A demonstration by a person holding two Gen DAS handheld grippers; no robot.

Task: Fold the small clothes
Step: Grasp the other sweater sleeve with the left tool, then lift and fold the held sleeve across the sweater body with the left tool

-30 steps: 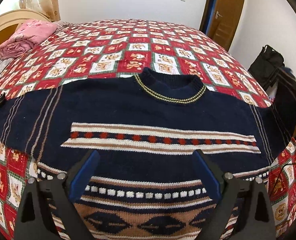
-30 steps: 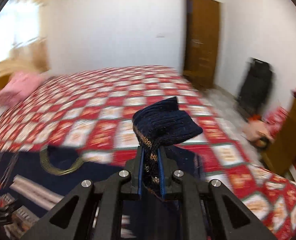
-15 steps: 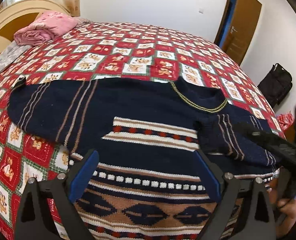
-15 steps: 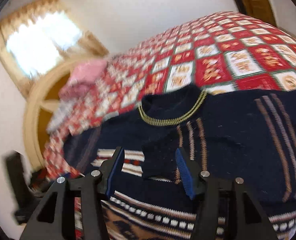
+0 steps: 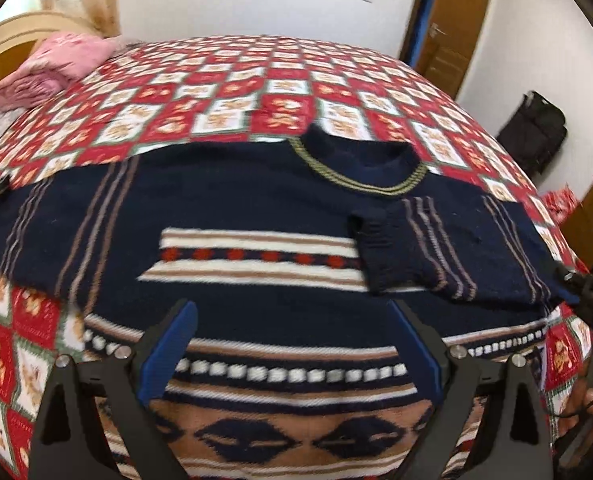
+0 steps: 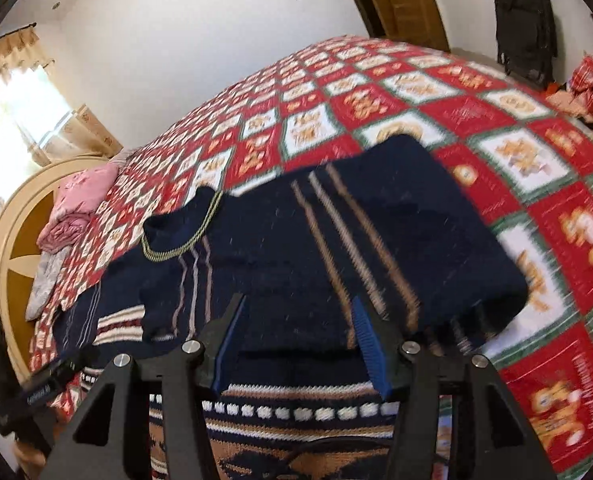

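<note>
The navy patterned sweater [image 5: 256,216] lies face up and spread out on the bed [image 5: 280,80], its collar [image 5: 360,172] toward the far side and its hem toward the camera; one sleeve is laid flat out to the left of the left wrist view, while the other sleeve [image 5: 436,248] is already turned in across the chest, its ribbed cuff [image 5: 370,256] resting on the white and red band. It looks like a thick, soft knit: probably fairly heavy for a small garment, limp rather than stiff, with a grippy rather than slippery surface, so it should drape and stay where it is laid but may stretch or drag the layers under it if pulled from one point. Nothing about it seems fragile, though loose yarn could snag on a tool's edge. Sensible places to pinch seem to be the firmer ribbed parts, such as a cuff, the hem corners or the shoulder seam, taking only the layer to be moved. The left tool [image 5: 292,344] hovers over the lower body of the sweater with its blue fingers [image 5: 172,344] spread wide, holding nothing, and whether they brush the knit I cannot tell. The right tool [image 6: 296,340] sits near the folded sleeve [image 6: 336,240], its jaws about halfway apart and just opened; nothing is gripped, the sleeve lying free on the sweater beyond the blue pads [image 6: 370,344].
</note>
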